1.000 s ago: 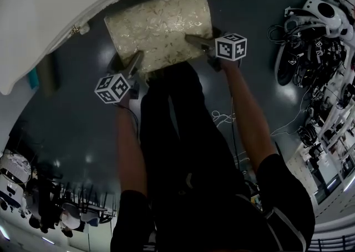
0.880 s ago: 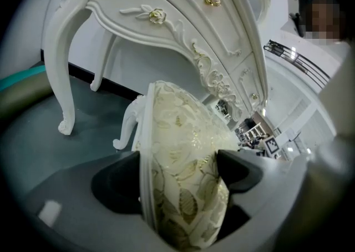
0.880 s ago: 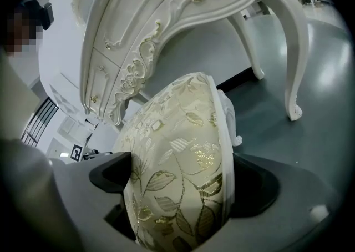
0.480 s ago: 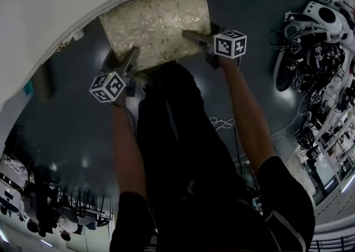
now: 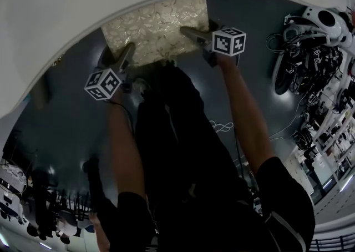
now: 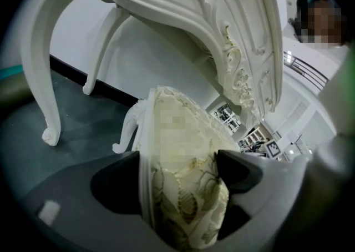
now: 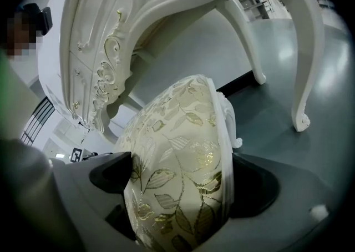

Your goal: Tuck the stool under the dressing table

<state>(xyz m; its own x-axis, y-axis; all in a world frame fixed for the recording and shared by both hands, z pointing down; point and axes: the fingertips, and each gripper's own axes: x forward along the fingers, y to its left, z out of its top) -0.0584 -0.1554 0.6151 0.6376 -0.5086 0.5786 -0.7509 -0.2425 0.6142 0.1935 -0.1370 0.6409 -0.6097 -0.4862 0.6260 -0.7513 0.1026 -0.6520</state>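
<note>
Head view has the stool (image 5: 160, 23) farther in than a second ago. Then the whole cushion lay in sight, its far edge clear of the dressing table (image 5: 83, 6); now the table's curved white rim covers that far strip. Both claws have gone forward with it and their hold has not changed. The left claw (image 5: 128, 52) is clamped on the seat's left end, the right claw (image 5: 187, 33) on its right end. On each, one jaw sits on the cushion and the other on the white frame beneath, set wide.

From above, the stool's far edge is lost under the table top, and its legs do not show at all. Only the two gripper views catch one curled white leg (image 6: 125, 133) each. The person's dark trousers (image 5: 177, 151) crowd against the seat's near edge. How far the seat reaches under the table I cannot tell.

The stool itself is a padded cream seat worked with gold leaves and stems, on a white frame. It stands on the dark grey floor (image 5: 66, 117) between the table's carved white legs (image 6: 41, 79) — partly under, the near half still out.
</note>
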